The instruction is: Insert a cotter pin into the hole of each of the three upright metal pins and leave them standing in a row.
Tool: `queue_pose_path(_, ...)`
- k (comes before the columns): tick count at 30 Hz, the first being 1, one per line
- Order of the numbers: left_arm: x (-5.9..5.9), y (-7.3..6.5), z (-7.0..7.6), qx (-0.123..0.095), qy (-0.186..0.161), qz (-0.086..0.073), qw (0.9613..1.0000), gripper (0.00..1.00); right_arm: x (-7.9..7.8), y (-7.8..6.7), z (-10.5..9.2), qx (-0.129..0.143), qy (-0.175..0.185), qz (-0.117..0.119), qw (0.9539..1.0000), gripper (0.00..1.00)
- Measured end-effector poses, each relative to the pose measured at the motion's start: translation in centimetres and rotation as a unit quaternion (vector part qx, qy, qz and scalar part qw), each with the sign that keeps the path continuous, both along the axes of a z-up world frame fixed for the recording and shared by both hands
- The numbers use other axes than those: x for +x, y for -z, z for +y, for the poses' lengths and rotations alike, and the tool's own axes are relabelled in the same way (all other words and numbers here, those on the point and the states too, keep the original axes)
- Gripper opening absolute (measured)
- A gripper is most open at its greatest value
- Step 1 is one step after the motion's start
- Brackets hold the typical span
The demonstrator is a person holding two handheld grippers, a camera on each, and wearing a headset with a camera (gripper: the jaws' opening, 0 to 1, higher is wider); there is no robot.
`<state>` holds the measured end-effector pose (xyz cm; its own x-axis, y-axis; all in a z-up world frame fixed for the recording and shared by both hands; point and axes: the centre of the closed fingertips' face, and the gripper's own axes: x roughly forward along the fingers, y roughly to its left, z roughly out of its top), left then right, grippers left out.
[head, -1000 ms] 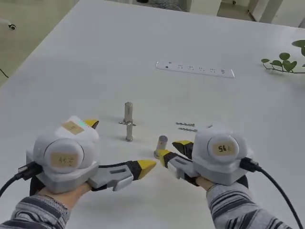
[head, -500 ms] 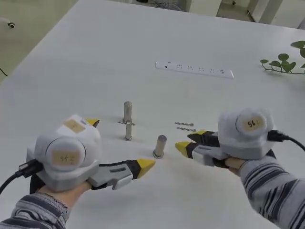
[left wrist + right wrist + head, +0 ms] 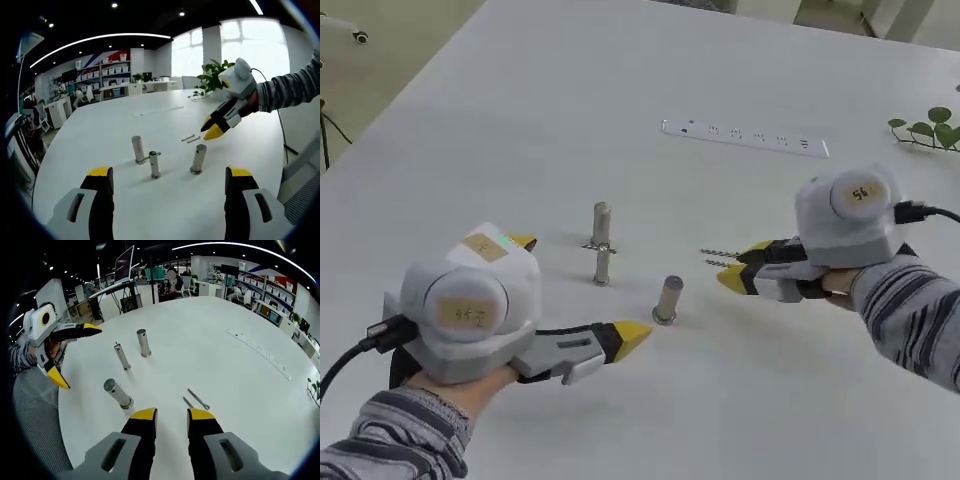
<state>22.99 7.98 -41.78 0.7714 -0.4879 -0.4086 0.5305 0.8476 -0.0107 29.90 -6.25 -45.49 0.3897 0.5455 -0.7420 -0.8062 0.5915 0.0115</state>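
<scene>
White bench [image 3: 520, 100] in an open office, bare and well clear of its edges. Left tool [image 3: 169, 174] released, jaws wide, empty. Right tool [image 3: 745, 264] narrowly parted, empty. Three metal pins [image 3: 669, 298] stand vertical mid-bench, one bearing a crosswise cotter pin [image 3: 591, 247]. Two loose cotter pins [image 3: 718, 259] lie flat just beyond the right tool's tips.

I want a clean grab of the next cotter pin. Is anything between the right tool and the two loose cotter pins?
Nothing visible does. The right tool points straight at the loose cotter pins, just ahead on the table; the nearest upright pin stands off to its side.
</scene>
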Motion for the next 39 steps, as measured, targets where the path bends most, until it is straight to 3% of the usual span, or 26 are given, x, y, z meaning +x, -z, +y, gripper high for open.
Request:
queue_pose_path(1,0.0,0.0,0.0,0.000,0.000,0.001,1.0000,0.91,1.0,0.1,-0.2,-0.004,-0.002,0.003,1.0000,0.19)
queue_pose_path(8,0.1,0.0,0.2,-0.001,-0.002,0.001,1.0000,0.90,1.7,1.1,-0.8,-0.038,-0.028,0.020,0.9987,0.18)
queue_pose_path(10,0.2,0.0,0.2,-0.001,-0.004,0.000,1.0000,0.90,2.8,1.7,-1.1,-0.050,-0.036,0.026,0.9978,0.17)
queue_pose_path(19,0.2,0.1,0.3,0.000,-0.004,0.003,1.0000,0.89,2.4,3.0,-1.1,-0.078,-0.058,0.050,0.9940,0.14)
queue_pose_path(24,0.2,0.2,0.3,0.000,-0.003,0.004,1.0000,0.88,3.4,3.8,-1.6,-0.091,-0.065,0.056,0.9921,0.12)
queue_pose_path(27,0.2,0.2,0.3,0.001,-0.002,0.004,1.0000,0.88,3.1,3.9,-1.7,-0.100,-0.067,0.064,0.9906,0.10)
queue_pose_path(35,0.1,0.3,0.3,0.001,0.000,0.006,1.0000,0.87,3.1,4.1,-2.0,-0.130,-0.096,0.063,0.9849,0.03)
queue_pose_path(38,0.1,0.3,0.3,0.001,0.000,0.007,1.0000,0.87,3.1,4.1,-2.1,-0.154,-0.123,0.048,0.9793,0.00)
queue_pose_path(39,0.1,0.3,0.3,0.002,0.001,0.007,1.0000,0.87,3.1,4.0,-2.1,-0.167,-0.139,0.039,0.9754,0.00)
